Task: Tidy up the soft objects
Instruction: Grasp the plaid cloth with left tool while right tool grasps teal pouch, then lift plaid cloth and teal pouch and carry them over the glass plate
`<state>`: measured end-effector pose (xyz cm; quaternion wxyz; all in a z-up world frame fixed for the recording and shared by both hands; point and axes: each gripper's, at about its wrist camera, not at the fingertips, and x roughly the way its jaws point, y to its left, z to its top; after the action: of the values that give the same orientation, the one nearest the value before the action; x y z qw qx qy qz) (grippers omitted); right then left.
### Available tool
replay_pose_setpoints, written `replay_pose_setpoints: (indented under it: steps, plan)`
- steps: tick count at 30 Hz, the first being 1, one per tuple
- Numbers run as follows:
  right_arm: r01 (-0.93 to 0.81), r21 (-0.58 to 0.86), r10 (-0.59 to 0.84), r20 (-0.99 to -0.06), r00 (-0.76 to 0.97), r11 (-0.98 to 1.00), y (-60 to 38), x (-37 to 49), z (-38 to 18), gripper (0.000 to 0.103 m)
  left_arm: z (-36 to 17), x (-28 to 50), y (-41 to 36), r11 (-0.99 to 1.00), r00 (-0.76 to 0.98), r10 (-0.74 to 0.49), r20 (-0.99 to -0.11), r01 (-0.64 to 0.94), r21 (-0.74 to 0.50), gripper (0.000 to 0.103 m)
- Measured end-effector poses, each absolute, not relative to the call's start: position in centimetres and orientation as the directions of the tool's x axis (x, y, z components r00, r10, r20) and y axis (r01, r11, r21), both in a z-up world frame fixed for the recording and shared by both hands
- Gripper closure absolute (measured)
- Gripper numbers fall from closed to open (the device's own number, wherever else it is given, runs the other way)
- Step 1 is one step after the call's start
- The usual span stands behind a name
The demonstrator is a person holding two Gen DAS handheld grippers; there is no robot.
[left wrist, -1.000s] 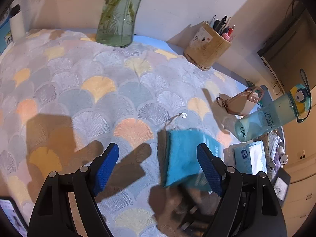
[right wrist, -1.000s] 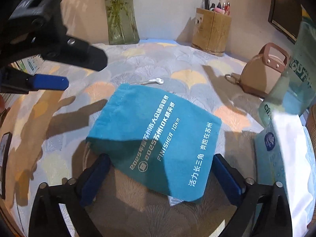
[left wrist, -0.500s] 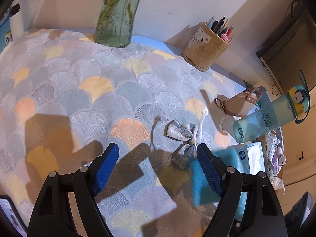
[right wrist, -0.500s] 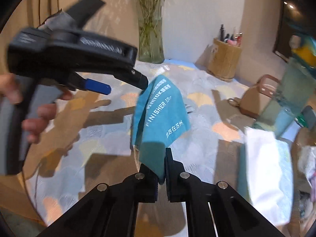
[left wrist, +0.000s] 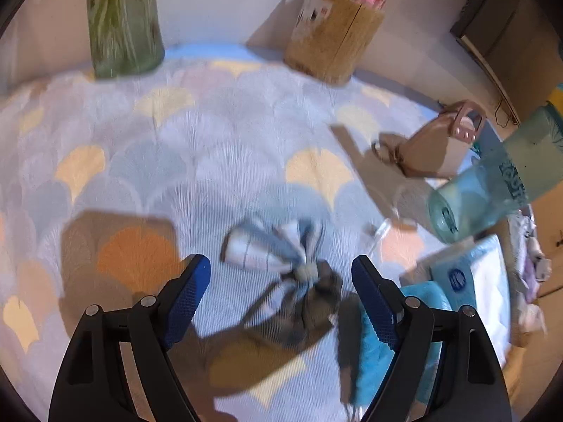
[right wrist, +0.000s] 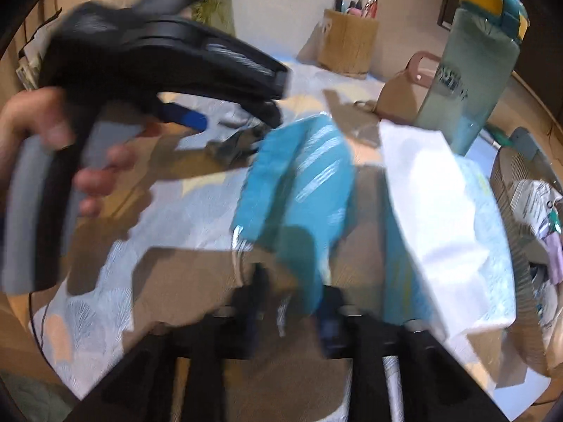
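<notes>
The left gripper (left wrist: 281, 288) hangs wide open and empty, its blue pads either side of the plaid bow (left wrist: 281, 263) lying low and centre in the left wrist view on the scalloped tablecloth (left wrist: 176, 161). The right gripper (right wrist: 292, 313), bottom centre of its own view, has the teal pouch (right wrist: 299, 190) running down between its fingers; blur hides whether they are pinching it or parting. If that hold is loose, the pouch could slide off near the tissue pack (right wrist: 436, 218). The left pads, closing off-centre, might catch only one loop of the bow (soft cloth slips). At upper right of the left view, the wooden pen holder (left wrist: 330, 42) holds pens; the glass vase (left wrist: 123, 24), upper left, holds green stems.
</notes>
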<state>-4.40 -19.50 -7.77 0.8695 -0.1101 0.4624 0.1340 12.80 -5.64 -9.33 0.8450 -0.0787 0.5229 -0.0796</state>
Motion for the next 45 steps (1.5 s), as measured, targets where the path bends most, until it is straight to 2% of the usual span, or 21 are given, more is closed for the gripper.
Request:
replay_pose_setpoints:
  steps: [3,4,6,8,10,11,12,19,23,25,26,27,30,34,35,37,40,41,42,45]
  plan:
    - [-0.334,-0.102,0.119,-0.807,0.579,0.937,-19.2,-5.6,-7.2,0.024,-9.6,13.0,-5.7,0.98,0.461,-0.191,-0.867,0.032,-0.199,0.024]
    - [-0.342,-0.12,0.11,-0.806,0.581,0.932,-19.0,-5.8,-7.3,0.023,-9.6,13.0,-5.7,0.982,0.473,-0.173,-0.864,0.021,-0.185,0.026]
    - [-0.353,-0.142,0.095,-0.811,0.578,0.925,-18.6,-5.7,-7.4,0.023,-9.6,12.9,-6.0,0.993,0.474,-0.112,-0.873,0.013,-0.121,0.045]
    - [-0.348,-0.161,0.08,-0.806,0.586,0.924,-18.4,-5.5,-7.4,0.023,-9.6,12.7,-6.5,0.999,0.476,-0.046,-0.878,0.018,-0.042,0.054]
    - [-0.319,-0.193,0.043,-0.794,0.606,0.928,-18.0,-5.2,-7.5,0.023,-9.5,12.6,-6.2,0.999,0.481,-0.039,-0.876,0.013,-0.038,0.063]
    - [-0.301,-0.205,0.026,-0.788,0.616,0.931,-17.9,-4.9,-7.5,0.023,-9.4,12.5,-6.0,0.999,0.483,-0.04,-0.875,0.008,-0.041,0.077]
    - [-0.291,-0.206,0.02,-0.786,0.619,0.934,-17.9,-4.6,-7.6,0.023,-9.3,12.5,-5.5,0.999,0.483,-0.045,-0.874,0.002,-0.05,0.084]
    - [-0.232,-0.154,0.021,-0.791,0.612,0.96,-17.1,-1.1,-8.7,0.023,-9.1,10.1,-0.3,0.993,0.468,-0.068,-0.881,-0.058,-0.107,0.087]
    - [-0.249,-0.188,0.019,-0.761,0.649,0.95,-15.2,-0.1,-9.1,0.023,-8.9,7.5,2.8,0.987,0.457,-0.087,-0.885,-0.077,-0.137,0.087]
    - [-0.298,-0.15,0.081,-0.763,0.641,0.943,-14.4,0.0,-8.9,0.046,-8.8,6.1,3.4,0.985,0.461,-0.1,-0.882,-0.078,-0.153,0.087]
    - [-0.319,-0.126,0.111,-0.767,0.631,0.939,-14.2,0.0,-8.9,0.066,-8.7,5.4,3.7,0.983,0.464,-0.112,-0.879,-0.08,-0.167,0.087]
    - [-0.338,-0.105,0.139,-0.77,0.623,0.935,-13.9,-0.2,-8.8,0.076,-8.7,4.9,4.0,0.98,0.465,-0.123,-0.877,-0.081,-0.18,0.087]
    - [-0.378,-0.096,0.178,-0.759,0.627,0.921,-13.3,-0.2,-8.3,0.084,-8.7,3.8,4.4,0.973,0.472,-0.145,-0.87,-0.093,-0.212,0.087]
    - [-0.464,-0.11,0.253,-0.717,0.649,0.879,-11.9,-1.5,-6.7,0.085,-8.6,3.6,4.5,0.965,0.478,-0.162,-0.863,-0.106,-0.24,0.087]
    - [-0.485,-0.127,0.246,-0.735,0.632,0.865,-11.6,-1.4,-7.2,0.084,-8.7,3.7,4.4,0.967,0.476,-0.157,-0.865,-0.104,-0.233,0.087]
    - [-0.524,-0.139,0.189,-0.83,0.524,0.84,-11.1,-0.9,-9.2,0.065,-8.7,3.8,4.3,0.967,0.474,-0.157,-0.866,-0.104,-0.232,0.087]
    - [-0.454,-0.128,0.174,-0.806,0.566,0.882,-12.2,-1.3,-8.7,0.027,-8.6,3.7,4.4,0.964,0.476,-0.166,-0.864,-0.107,-0.245,0.087]
    - [-0.446,-0.121,0.176,-0.804,0.569,0.887,-12.4,-1.3,-8.5,0.012,-8.6,3.7,4.4,0.963,0.476,-0.166,-0.864,-0.109,-0.245,0.087]
    - [-0.454,-0.108,0.194,-0.798,0.57,0.885,-12.4,-1.2,-8.5,0.008,-8.7,3.8,4.5,0.963,0.473,-0.167,-0.865,-0.11,-0.246,0.087]
    - [-0.497,-0.091,0.226,-0.81,0.541,0.863,-11.0,-0.3,-9.1,0.008,-8.8,3.7,4.7,0.96,0.473,-0.174,-0.864,-0.113,-0.255,0.087]
